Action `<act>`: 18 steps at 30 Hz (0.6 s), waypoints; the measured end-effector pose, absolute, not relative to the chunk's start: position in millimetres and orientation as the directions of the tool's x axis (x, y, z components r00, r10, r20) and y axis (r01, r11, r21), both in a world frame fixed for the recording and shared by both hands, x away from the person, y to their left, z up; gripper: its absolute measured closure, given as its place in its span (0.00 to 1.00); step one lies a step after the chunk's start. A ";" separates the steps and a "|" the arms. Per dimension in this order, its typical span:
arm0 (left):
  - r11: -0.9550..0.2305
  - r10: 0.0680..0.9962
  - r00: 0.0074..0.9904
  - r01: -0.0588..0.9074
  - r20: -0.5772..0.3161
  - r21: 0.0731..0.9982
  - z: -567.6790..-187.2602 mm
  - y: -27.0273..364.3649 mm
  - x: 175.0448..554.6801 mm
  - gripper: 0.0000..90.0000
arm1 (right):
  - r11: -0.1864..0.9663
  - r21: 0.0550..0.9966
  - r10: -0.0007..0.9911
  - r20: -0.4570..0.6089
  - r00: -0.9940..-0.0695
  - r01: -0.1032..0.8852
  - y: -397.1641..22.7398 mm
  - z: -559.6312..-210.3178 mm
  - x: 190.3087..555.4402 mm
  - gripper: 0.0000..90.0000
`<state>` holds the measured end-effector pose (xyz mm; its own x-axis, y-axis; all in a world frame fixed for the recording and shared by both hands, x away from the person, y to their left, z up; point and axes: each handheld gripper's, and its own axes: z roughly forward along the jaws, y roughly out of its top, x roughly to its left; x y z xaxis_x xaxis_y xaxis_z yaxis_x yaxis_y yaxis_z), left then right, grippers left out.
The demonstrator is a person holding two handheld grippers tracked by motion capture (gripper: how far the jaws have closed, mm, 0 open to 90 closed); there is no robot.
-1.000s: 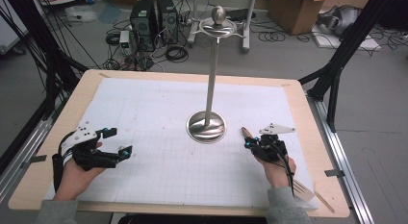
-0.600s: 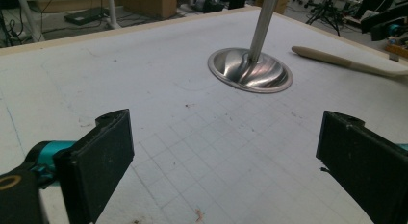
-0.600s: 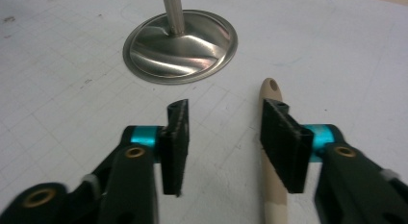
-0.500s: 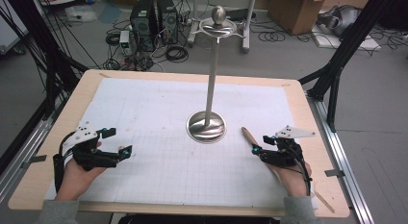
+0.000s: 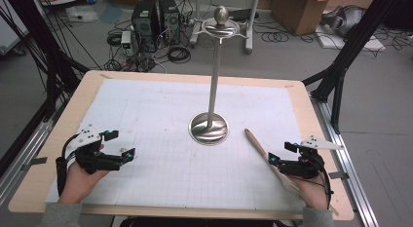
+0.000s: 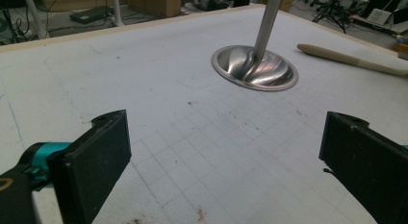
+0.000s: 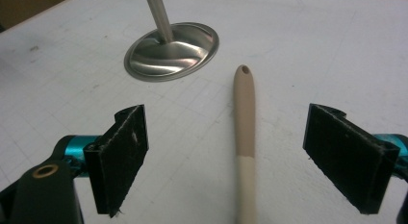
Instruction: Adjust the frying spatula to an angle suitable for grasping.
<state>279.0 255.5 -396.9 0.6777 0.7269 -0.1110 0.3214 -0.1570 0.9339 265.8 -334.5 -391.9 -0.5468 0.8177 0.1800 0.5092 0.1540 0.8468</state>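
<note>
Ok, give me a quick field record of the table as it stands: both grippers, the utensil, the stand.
left gripper: open, nothing between the jaws, low over the mat near the left front
right gripper: open, jaws either side of the utensil handle, not closed on it
wooden utensil: lying flat on the mat, hole end toward the stand
metal stand: upright, round base on the mat, right of centre
mat: white grid sheet covering the table
</note>
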 end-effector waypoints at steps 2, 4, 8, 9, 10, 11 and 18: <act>-0.158 0.724 0.681 0.320 -0.110 0.934 -397.3 256.0 279.4 0.05 | 0.145 0.846 0.816 0.191 -0.545 0.514 -337.7 -392.6 264.8 0.17; -0.153 0.725 0.679 0.325 -0.118 0.933 -398.2 255.9 279.7 0.05 | 0.146 0.844 0.819 0.189 -0.542 0.515 -340.1 -393.3 265.0 0.16; -0.154 0.721 0.682 0.330 -0.123 0.931 -400.6 254.5 280.7 0.05 | 0.147 0.846 0.825 0.181 -0.535 0.512 -343.4 -394.9 267.0 0.16; -0.154 0.721 0.682 0.330 -0.123 0.931 -400.6 254.5 280.7 0.05 | 0.148 0.847 0.828 0.176 -0.532 0.510 -344.2 -395.7 268.3 0.16; -0.162 0.719 0.684 0.333 -0.120 0.929 -401.7 254.8 281.2 0.05 | 0.149 0.847 0.829 0.174 -0.531 0.510 -344.6 -396.6 269.5 0.16; -0.160 0.720 0.684 0.335 -0.123 0.928 -402.1 254.8 281.0 0.05 | 0.146 0.847 0.831 0.175 -0.528 0.511 -344.3 -397.6 270.3 0.16; -0.155 0.726 0.677 0.337 -0.124 0.929 -402.6 257.2 279.1 0.05 | 0.162 0.826 0.830 0.182 -0.528 0.539 -340.8 -409.4 275.1 0.16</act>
